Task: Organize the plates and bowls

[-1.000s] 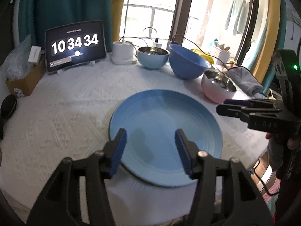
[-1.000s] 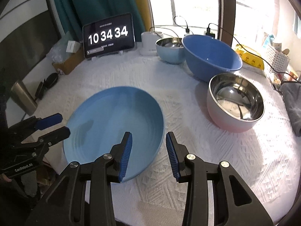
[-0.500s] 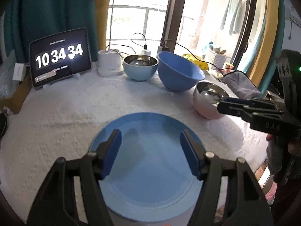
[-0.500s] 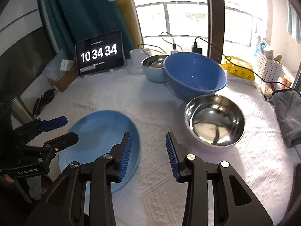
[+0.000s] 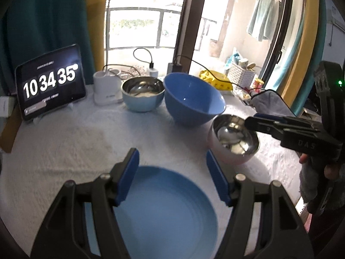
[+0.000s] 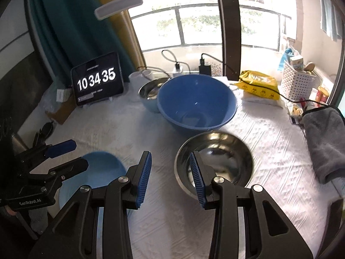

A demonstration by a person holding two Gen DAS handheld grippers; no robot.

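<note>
Both grippers hang empty over the table, plate and steel bowl just beyond their fingers

The left gripper [image 5: 172,168], jaws apart with nothing between them, is above the blue plate [image 5: 163,211], which lies flat on the white tablecloth [image 5: 75,142] under its fingers. The right gripper [image 6: 170,168], jaws also parted and empty, has its right finger over the near rim of the steel bowl [image 6: 224,155]; the big blue bowl [image 6: 196,103] sits just behind
</note>
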